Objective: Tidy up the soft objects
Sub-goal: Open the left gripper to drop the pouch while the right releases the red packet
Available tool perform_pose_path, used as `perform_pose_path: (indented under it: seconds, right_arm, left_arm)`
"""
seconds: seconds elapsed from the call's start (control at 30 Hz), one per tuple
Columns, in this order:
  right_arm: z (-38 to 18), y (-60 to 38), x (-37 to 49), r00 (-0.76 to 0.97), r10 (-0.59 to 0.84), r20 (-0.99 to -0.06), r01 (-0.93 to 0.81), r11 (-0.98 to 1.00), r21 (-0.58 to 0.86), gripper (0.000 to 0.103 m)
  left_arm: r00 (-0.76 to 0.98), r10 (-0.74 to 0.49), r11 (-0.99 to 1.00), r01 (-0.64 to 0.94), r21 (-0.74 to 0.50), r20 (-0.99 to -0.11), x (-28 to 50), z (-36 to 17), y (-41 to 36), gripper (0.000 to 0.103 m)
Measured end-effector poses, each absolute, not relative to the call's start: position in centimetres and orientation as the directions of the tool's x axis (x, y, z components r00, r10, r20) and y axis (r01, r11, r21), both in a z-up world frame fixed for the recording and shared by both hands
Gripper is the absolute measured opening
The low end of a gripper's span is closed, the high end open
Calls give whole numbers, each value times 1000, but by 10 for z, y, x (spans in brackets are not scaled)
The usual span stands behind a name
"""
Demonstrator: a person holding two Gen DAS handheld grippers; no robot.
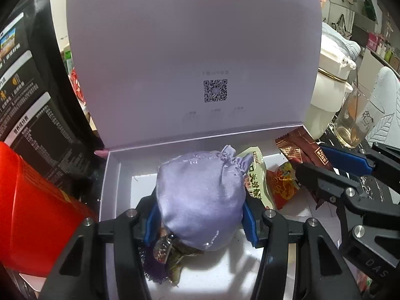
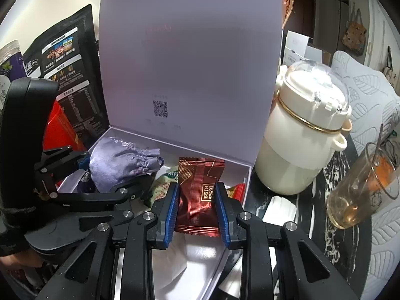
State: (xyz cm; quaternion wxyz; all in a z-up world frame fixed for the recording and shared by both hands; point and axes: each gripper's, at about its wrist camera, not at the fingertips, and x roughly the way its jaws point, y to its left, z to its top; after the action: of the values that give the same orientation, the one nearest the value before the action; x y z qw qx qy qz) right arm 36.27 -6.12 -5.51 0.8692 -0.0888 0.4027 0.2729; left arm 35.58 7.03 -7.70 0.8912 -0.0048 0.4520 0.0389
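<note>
While both hang over the lilac box point(image 1: 112, 175), the left gripper point(image 1: 200, 215) clasps a plump, shiny lilac satin pouch point(image 1: 200, 195); the right gripper point(image 2: 197, 212) pinches a crinkled red-brown foil packet point(image 2: 197, 195).

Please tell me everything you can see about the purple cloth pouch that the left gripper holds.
The pouch is a small, plump bag of shiny lilac satin with faint embroidery, gathered shut at its neck into a ruffle. The left gripper grips it on both sides with its blue pads, over the open lavender box. A dark purple tassel and a small metal piece hang beneath it. Whether it touches the box floor cannot be told.
</note>
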Motion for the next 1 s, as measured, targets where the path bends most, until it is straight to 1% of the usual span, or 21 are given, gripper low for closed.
perform_pose_path:
  seconds: [0.33, 0.5, 0.63, 0.73, 0.8, 0.9, 0.97, 1.0]
  right_arm:
    - [-70, -61, 372, 497, 383, -778, -531, 844, 76, 29]
    - [-72, -62, 373, 497, 378, -781, -520, 850, 80, 31]
    - [-71, -61, 372, 495, 379, -782, -522, 849, 81, 31]
    - [-70, -61, 373, 489, 374, -788, -517, 852, 83, 35]
    - [-68, -62, 372, 493, 370, -788, -513, 854, 80, 45]
    - [-59, -70, 369, 507, 378, -775, -509, 857, 85, 46]
    - [-55, -72, 368, 519, 374, -769, -502, 861, 80, 46]
    - [-52, -74, 365, 524, 379, -763, -501, 861, 83, 46]
  left_arm:
    - [579, 83, 996, -75, 48, -811, 360, -80, 66, 54]
    - [565, 128, 992, -84, 98, -815, 363, -83, 59, 54]
    - [560, 131, 991, -97, 92, -818, 364, -81, 58, 54]
    - [553, 126, 991, -106, 81, -824, 365, -79, 59, 54]
    - [551, 109, 993, -102, 63, -828, 365, -77, 58, 54]
    - [550, 93, 994, -105, 41, -830, 364, -69, 61, 54]
    - [560, 95, 993, -114, 36, -823, 363, -64, 60, 60]
    - [568, 97, 992, -119, 36, -817, 362, -61, 60, 68]
